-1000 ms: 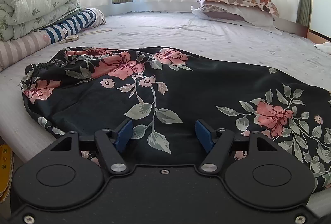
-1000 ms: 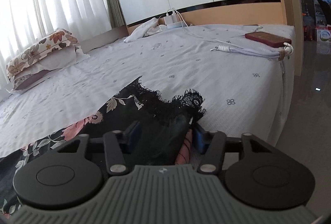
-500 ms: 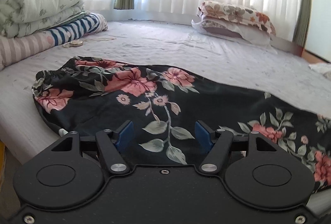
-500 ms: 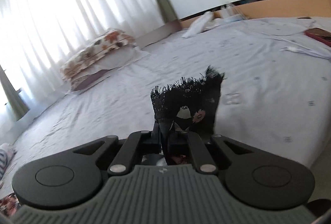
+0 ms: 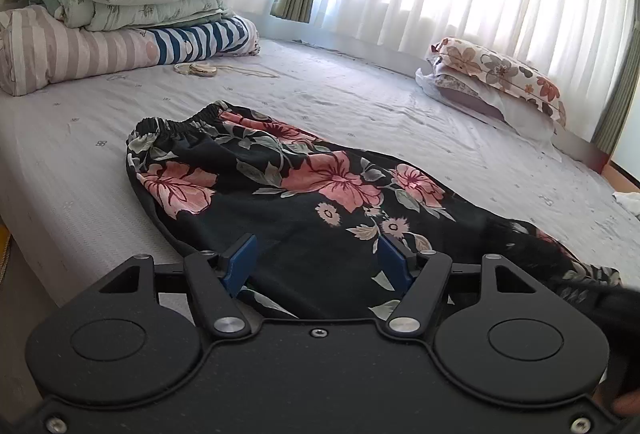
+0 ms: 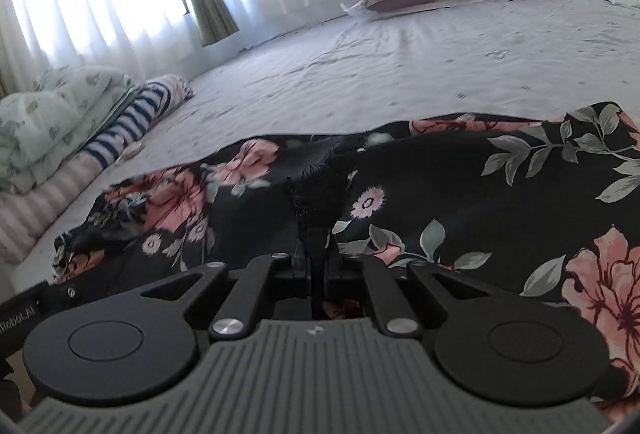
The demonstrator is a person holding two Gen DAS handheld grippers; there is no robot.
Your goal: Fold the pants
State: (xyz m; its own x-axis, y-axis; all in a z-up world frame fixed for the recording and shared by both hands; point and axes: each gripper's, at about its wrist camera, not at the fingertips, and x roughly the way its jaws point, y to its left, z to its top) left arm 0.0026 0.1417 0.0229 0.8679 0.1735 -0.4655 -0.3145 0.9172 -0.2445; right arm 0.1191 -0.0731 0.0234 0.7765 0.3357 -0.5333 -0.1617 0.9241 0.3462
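Black floral pants (image 5: 304, 201) lie spread on the bed, with the elastic waistband (image 5: 180, 121) at the far left. My left gripper (image 5: 318, 260) is open, its blue pads (image 5: 240, 258) apart over the pants' near edge. My right gripper (image 6: 316, 254) is shut on the black lace hem (image 6: 314, 193) of a pant leg and holds it over the rest of the pants (image 6: 460, 173), toward the waistband end.
A light grey sheet covers the bed (image 5: 360, 101). Folded quilts and striped bedding (image 5: 112, 5) are stacked at the far left. Floral pillows (image 5: 496, 73) lie at the far right by the curtains. A cord (image 5: 208, 69) lies near the bedding.
My right gripper closed on the lace hem, lifted it and swung it left over the pants. My left gripper stayed open and shifted along the near edge.
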